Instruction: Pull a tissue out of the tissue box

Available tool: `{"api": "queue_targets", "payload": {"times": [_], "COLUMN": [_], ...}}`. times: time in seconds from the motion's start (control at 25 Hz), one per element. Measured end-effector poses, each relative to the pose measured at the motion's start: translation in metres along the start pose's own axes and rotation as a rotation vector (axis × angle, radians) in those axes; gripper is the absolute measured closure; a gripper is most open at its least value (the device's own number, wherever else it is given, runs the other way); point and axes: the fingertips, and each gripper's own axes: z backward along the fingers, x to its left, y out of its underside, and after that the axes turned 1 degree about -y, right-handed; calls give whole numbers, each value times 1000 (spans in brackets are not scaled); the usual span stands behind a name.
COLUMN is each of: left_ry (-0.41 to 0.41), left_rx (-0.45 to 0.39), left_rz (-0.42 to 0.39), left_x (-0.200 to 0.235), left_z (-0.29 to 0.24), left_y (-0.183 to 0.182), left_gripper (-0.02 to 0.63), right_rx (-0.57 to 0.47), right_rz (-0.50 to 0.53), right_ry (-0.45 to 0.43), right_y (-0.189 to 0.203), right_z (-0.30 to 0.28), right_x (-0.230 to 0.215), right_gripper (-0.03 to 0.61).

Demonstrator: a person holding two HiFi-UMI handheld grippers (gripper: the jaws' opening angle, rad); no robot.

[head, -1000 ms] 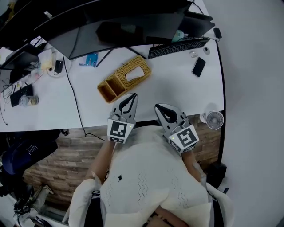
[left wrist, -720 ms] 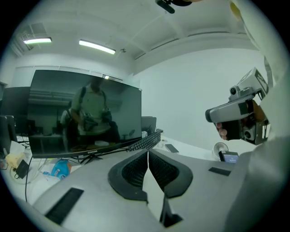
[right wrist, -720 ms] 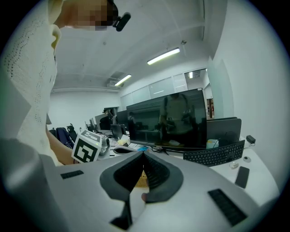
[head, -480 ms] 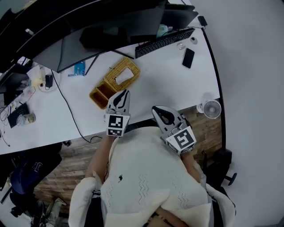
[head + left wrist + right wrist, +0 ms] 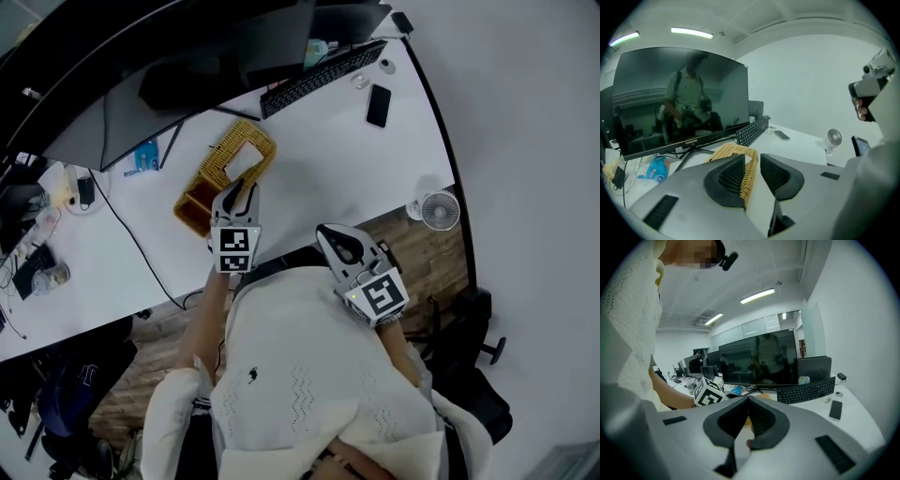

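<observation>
A wicker tissue box lies on the white desk, with a white tissue showing in its top slot. My left gripper hovers at the box's near end, just short of the slot. Its jaws have just been opening and stand open with nothing between them. In the left gripper view the box shows past the left gripper, through the gap. My right gripper is shut and empty, held near the person's chest at the desk's front edge. The right gripper points toward the box.
A large monitor stands behind the box, with a black keyboard and a phone to its right. A small white fan sits at the desk's right corner. A blue pack and cables lie to the left.
My left gripper has moved forward and down to the near end of the wicker box, and its jaws have opened. The right gripper has barely shifted.
</observation>
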Motion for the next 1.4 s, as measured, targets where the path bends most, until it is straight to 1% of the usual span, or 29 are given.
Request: {"api": "queue_targets", "payload": {"times": [0.16,0.32,0.56,0.64,0.72,0.8,0.88,1.12,1.24,1.4], "left_ry": [-32,-74,-128,-134,-134,-137,-145,-170,-167,-172], "left_rx": [38,98,172,191,204,218,228,259,261,240], "left_rz": [-32,-73,-227,-254,-257,-241,-203,-96,-21,46], "left_x": [10,20,31,34,36,39,42,48,48,49], "left_z": [-11,-23,-30,-32,-35,-36,-36,-39,-37,-33], "left_y": [8,24,37,43,47,51,53,59,58,54], "left_gripper": [512,512,499,499,499,508,522,592,597,600], "right_rx": [4,13,19,22,26,27,27,32,31,34], "right_rz": [-11,-20,-36,-37,-35,-35,-33,-24,-25,-17], "right_ry": [22,36,47,48,48,47,43,28,22,6], "right_y": [2,5,6,7,8,8,8,8,9,10], "right_z": [1,0,-4,-6,-7,-8,-9,-11,-10,-12], "right_x": [-2,-4,-4,-3,-2,-1,0,1,1,2], "right_gripper": [577,577,577,577,577,577,577,577,577,577]}}
